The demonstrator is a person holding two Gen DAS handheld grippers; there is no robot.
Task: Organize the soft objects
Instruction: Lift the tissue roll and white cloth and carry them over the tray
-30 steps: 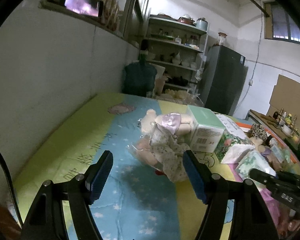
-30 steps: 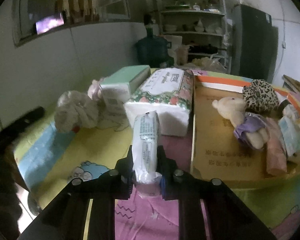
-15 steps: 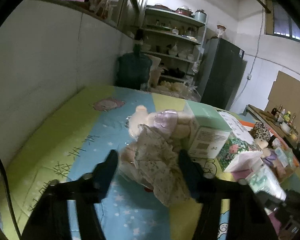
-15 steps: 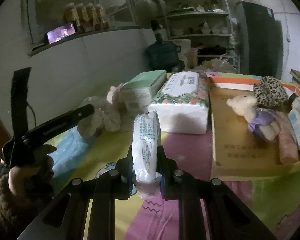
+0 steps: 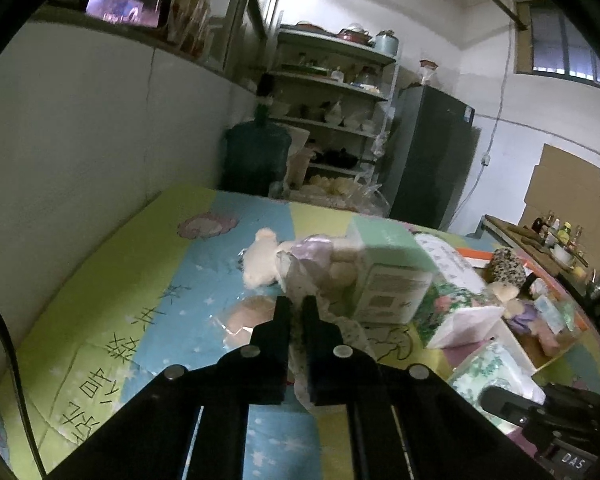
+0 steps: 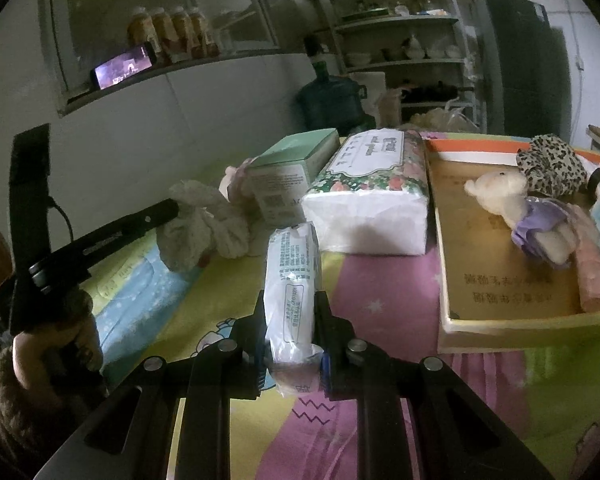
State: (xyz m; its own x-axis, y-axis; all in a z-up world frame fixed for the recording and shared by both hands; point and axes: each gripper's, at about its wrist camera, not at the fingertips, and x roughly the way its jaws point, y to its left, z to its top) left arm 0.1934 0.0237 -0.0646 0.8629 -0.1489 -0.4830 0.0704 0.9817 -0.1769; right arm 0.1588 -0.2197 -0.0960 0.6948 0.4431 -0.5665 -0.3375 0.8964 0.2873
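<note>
My left gripper (image 5: 296,312) is shut on a pale floral cloth bundle (image 5: 300,276) that lies on the play mat; the cloth also shows in the right wrist view (image 6: 204,224). A cream plush with a lilac bow (image 5: 260,260) lies just behind it. My right gripper (image 6: 292,320) is shut on a white wrapped tissue pack (image 6: 292,276), held above the mat. A cardboard box (image 6: 500,320) at the right holds a plush bear in a purple dress (image 6: 516,208), a leopard-print item (image 6: 552,164) and a pink roll (image 6: 592,280).
A mint-green carton (image 6: 292,168) and a floral tissue pack (image 6: 372,192) stand mid-mat between cloth and box. A pink wrapped item (image 5: 244,316) lies left of the cloth. A wall runs along the left; a water jug (image 5: 256,156), shelves and a fridge stand behind.
My left gripper moved forward and closed on the floral cloth bundle. My right gripper kept hold of the tissue pack and hardly moved.
</note>
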